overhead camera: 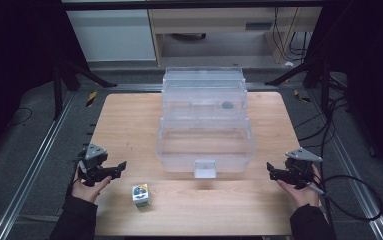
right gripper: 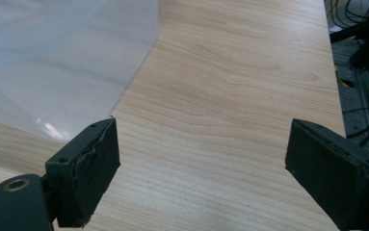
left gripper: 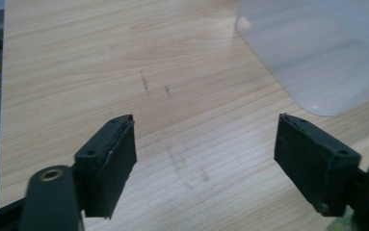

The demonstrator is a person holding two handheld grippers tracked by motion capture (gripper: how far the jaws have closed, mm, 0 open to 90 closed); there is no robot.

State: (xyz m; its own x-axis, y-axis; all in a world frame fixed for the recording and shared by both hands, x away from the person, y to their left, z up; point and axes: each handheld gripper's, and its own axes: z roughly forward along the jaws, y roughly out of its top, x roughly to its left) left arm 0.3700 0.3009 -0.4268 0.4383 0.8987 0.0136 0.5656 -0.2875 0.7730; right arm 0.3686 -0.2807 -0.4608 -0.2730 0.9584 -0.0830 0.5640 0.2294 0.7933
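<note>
I hold the left hand-held gripper (overhead camera: 118, 168) near the front left corner of the table (overhead camera: 129, 120), released, jaws spread wide with nothing between them. The right hand-held gripper (overhead camera: 273, 170) sits near the front right corner, also released and empty. In both gripper views only bare wood lies between the jaws.

The small carton (overhead camera: 141, 195) stands upright near the front edge, left of centre, just beside the left hand-held gripper and apart from it. The clear tiered organiser box (overhead camera: 205, 117) occupies the middle of the table, its trays fanned open toward the rear edge. A dark round item (overhead camera: 227, 105) lies in an upper tray; I cannot tell what it is.

Risks, as I judge them:
- The carton is light and narrow. An approach from the side with one jaw leading would likely tip or push it toward the front edge.
- Its glossy faces may slip if the jaws close near a corner.
- The box walls are transparent, so a carried carton could strike a tray rim and shift the box.

Count: two hand-held grippers, one carton, one organiser box, one dark round item.
</note>
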